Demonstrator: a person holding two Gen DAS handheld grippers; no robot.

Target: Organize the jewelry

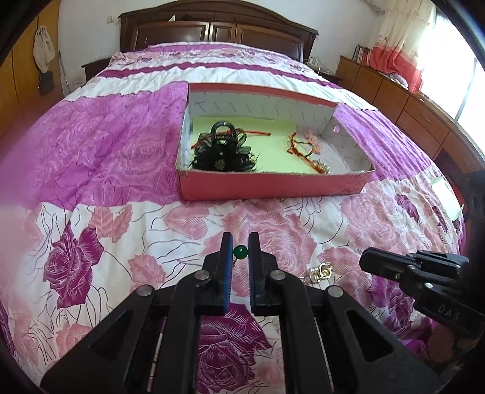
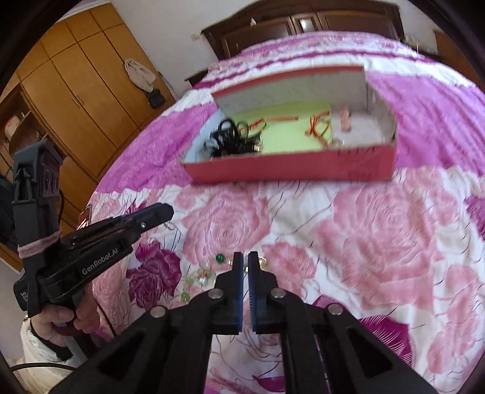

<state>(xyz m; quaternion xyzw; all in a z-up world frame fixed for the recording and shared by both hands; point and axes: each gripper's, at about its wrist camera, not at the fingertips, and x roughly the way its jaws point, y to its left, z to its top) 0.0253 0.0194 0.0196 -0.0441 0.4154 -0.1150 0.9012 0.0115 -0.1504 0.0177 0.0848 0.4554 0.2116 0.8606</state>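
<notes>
My left gripper (image 1: 240,242) is shut on a green bead (image 1: 241,252), and a thin chain hangs below the bead. Seen from the right wrist, this gripper (image 2: 165,209) hovers over the bedspread at left. My right gripper (image 2: 246,257) has its jaws almost touching, low over a strand of green beads (image 2: 219,258) and pale pieces on the quilt. I cannot tell whether a strand is caught in it. In the left wrist view the right gripper (image 1: 365,260) sits just right of a small gold-and-silver piece (image 1: 321,272). Farther up the bed, a red box (image 1: 272,185) holds black jewelry (image 1: 222,148) and red-cord bracelets (image 1: 303,145).
The pink and purple floral quilt (image 1: 121,230) covers the whole bed. A dark wooden headboard (image 1: 212,27) stands at the far end. Low wooden cabinets (image 1: 409,103) line the right side and a wardrobe (image 2: 75,85) the left. A person's hand (image 2: 60,315) holds the left gripper's handle.
</notes>
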